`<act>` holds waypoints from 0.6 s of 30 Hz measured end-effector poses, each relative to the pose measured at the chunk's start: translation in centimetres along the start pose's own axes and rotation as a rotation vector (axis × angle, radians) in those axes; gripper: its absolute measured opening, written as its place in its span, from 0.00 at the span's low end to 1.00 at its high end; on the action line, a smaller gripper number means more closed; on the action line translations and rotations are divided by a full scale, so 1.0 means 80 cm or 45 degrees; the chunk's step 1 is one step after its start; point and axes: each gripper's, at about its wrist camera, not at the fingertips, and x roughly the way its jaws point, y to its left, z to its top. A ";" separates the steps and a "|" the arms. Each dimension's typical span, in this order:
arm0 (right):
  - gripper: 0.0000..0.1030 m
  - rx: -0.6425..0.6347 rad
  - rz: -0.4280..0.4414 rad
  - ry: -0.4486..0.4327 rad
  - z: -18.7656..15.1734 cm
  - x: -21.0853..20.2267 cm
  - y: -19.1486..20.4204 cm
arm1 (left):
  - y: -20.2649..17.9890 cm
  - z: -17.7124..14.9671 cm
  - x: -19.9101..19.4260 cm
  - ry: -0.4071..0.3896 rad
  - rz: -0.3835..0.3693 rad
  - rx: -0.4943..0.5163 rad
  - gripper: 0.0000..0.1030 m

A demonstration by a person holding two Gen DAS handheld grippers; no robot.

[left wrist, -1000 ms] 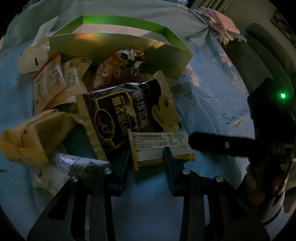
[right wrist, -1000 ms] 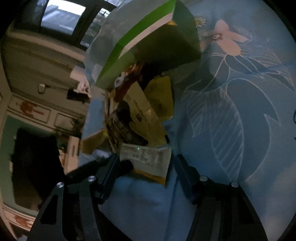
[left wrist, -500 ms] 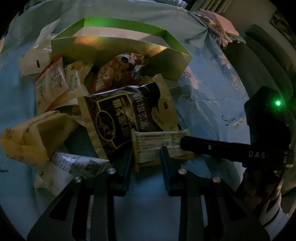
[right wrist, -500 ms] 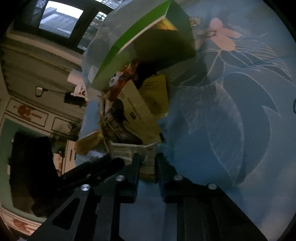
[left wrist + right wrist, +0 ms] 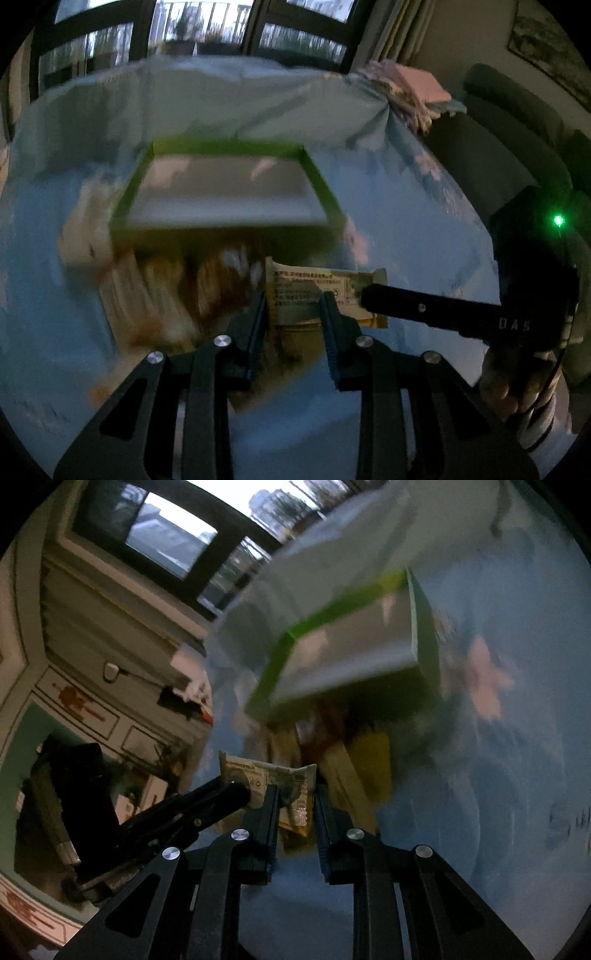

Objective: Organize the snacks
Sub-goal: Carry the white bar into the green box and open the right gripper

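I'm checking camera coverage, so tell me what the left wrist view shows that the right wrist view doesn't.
Only the left wrist view shows the grey sofa and the folded pink cloth at the table's far edge. Only the right wrist view shows the panelled wall and the yellow packet. Both show the green box, and both the left gripper and the right gripper shut on the snack bar.

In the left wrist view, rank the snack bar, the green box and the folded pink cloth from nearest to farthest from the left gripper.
1. Snack bar: held between the left gripper fingers.
2. Green box: beyond it, mid-table.
3. Folded pink cloth: far right edge of the table.
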 end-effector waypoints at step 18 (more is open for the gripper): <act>0.23 0.013 -0.131 0.003 0.140 0.115 -0.038 | 0.088 0.121 0.132 0.106 0.052 -0.190 0.31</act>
